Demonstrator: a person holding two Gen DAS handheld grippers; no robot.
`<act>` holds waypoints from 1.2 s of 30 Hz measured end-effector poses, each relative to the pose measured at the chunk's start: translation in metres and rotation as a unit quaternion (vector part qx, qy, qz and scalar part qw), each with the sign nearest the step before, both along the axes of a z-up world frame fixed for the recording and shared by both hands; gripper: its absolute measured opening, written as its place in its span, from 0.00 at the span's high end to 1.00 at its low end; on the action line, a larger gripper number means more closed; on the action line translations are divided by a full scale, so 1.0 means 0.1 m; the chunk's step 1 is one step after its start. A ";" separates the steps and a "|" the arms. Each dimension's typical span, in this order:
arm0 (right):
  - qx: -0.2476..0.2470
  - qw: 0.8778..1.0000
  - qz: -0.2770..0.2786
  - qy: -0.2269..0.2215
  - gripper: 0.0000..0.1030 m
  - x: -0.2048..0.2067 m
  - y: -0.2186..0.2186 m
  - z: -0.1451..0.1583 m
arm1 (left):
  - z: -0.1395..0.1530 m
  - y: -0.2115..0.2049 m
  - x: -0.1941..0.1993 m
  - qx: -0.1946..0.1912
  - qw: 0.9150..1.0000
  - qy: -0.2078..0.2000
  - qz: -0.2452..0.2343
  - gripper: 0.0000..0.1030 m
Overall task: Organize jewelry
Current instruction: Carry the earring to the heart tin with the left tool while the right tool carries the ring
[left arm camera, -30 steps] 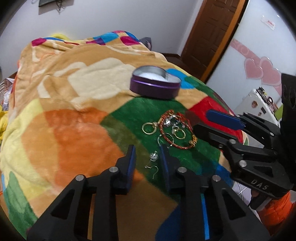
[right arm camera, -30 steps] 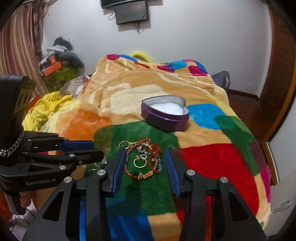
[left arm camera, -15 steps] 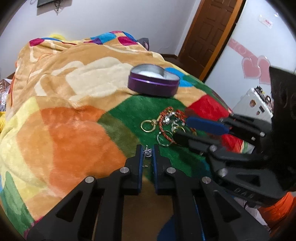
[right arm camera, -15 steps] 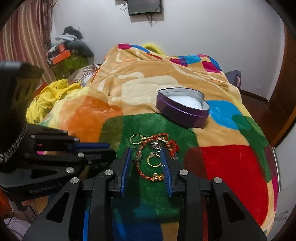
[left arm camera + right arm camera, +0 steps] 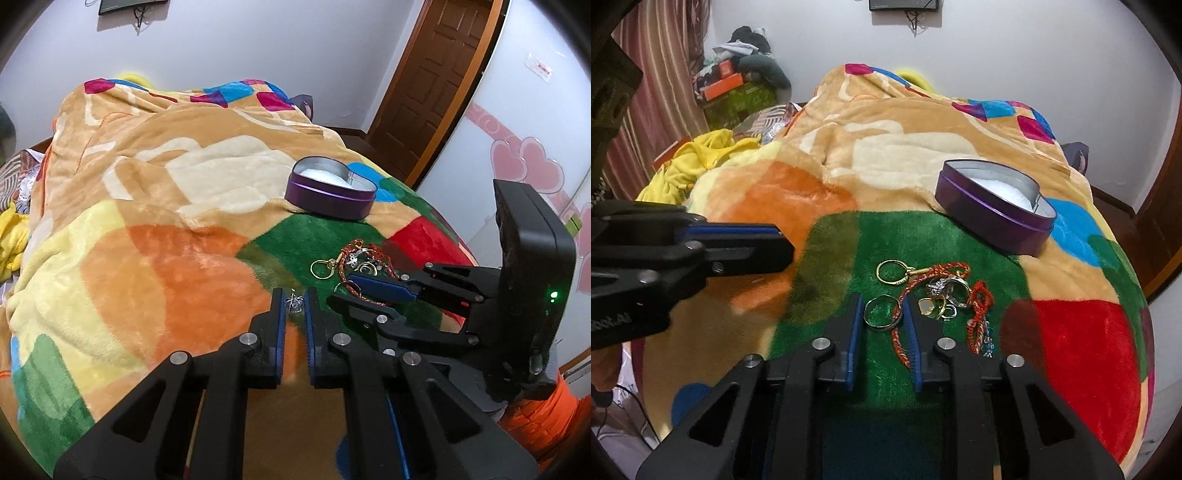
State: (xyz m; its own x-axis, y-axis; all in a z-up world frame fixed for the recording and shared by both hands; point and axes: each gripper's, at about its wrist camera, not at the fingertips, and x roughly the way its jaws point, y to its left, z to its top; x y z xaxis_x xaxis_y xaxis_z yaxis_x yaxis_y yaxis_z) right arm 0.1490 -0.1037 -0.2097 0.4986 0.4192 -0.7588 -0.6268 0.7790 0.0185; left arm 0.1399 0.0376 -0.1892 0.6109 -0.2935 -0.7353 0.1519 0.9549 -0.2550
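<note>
Between your left gripper's (image 5: 294, 300) nearly closed fingers: one small silver earring (image 5: 294, 302), pinched at the tips. Just beside it on the blanket's (image 5: 923, 236) green patch: tangled pile of rings and a red braided bracelet (image 5: 977, 295). Your right gripper (image 5: 882, 314), lowered with fingers apart, brackets a silver ring (image 5: 881, 313). Beyond the pile: open purple heart-shaped tin (image 5: 995, 210), white lining. Surroundings: plush multicoloured bedding, white walls, brown door (image 5: 428, 85), yellow cloth (image 5: 690, 166).

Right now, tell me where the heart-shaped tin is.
In the right wrist view, the heart-shaped tin sits open on the blanket, beyond the jewelry pile, toward the right.
</note>
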 end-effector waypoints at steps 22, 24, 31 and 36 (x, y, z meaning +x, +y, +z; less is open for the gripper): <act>0.067 0.993 -0.062 -0.070 0.81 0.03 -0.38 0.65 | 0.55 -0.14 0.08 0.011 0.997 -0.071 0.002 0.92; 0.072 0.992 -0.071 -0.077 0.81 0.06 -0.43 0.68 | 0.62 -0.17 0.12 0.012 0.997 -0.081 -0.001 0.92; 0.086 0.987 -0.097 -0.095 0.81 0.21 -0.58 0.76 | 0.79 -0.26 0.29 0.014 0.994 -0.107 -0.008 0.92; 0.094 0.985 -0.106 -0.101 0.81 0.32 -0.64 0.78 | 0.83 -0.31 0.48 0.015 0.993 -0.115 -0.013 0.92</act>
State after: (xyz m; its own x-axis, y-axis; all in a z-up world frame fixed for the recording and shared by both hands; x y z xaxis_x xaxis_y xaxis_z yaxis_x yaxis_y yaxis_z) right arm 0.1813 -0.1678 -0.1322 0.7230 0.4127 -0.5541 -0.4564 0.8874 0.0654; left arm 0.1879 0.0062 -0.1061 0.7560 -0.2922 -0.5857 0.2281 0.9564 -0.1826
